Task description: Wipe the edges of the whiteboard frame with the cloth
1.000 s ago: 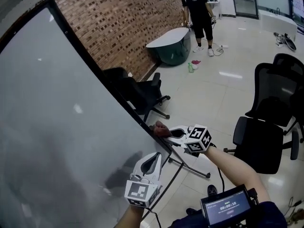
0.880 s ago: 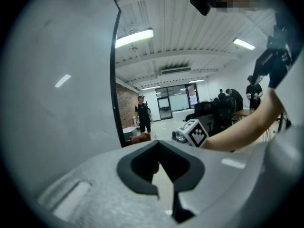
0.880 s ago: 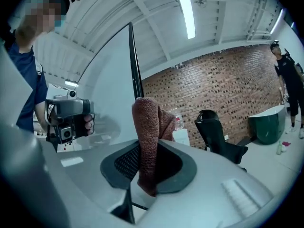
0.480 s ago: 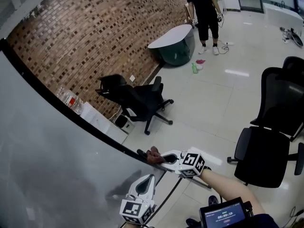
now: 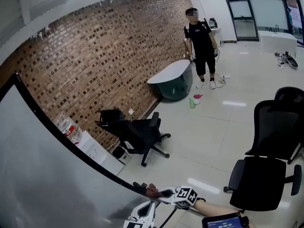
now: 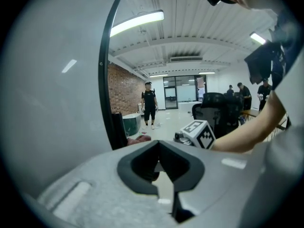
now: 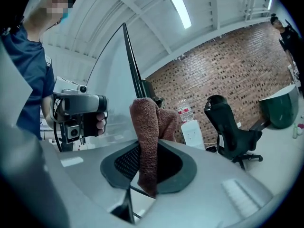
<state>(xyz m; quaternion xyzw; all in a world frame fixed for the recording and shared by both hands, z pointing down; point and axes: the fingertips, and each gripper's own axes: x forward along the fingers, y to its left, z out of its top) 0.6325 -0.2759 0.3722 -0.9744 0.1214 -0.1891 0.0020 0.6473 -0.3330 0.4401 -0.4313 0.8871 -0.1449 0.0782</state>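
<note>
Seen from the head camera, the right hand-held gripper pressed a reddish-brown cloth against the lower stretch of the black frame on the whiteboard, evidently so the fabric could run along the edge. The left hand-held gripper hung just beside it in front of the board, apparently idle. Behind the board stood a brick wall, water bottles, black office chairs on a glossy pale floor, and a person in dark clothes well apart from the work. The left gripper view showed that tool's jaws closed together on nothing, with the frame rising to their left and the cloth resting low against it. The right gripper view showed the jaws clenched on the cloth, which stood up between them in a thick fold and draped over the frame's edge. The grip looked chosen to wrap both faces of the rim in one pass. The board surface appeared grey and smooth, the ceiling lit by strip lamps. Much of the frame's run above the cloth was probably yet to be wiped.
</note>
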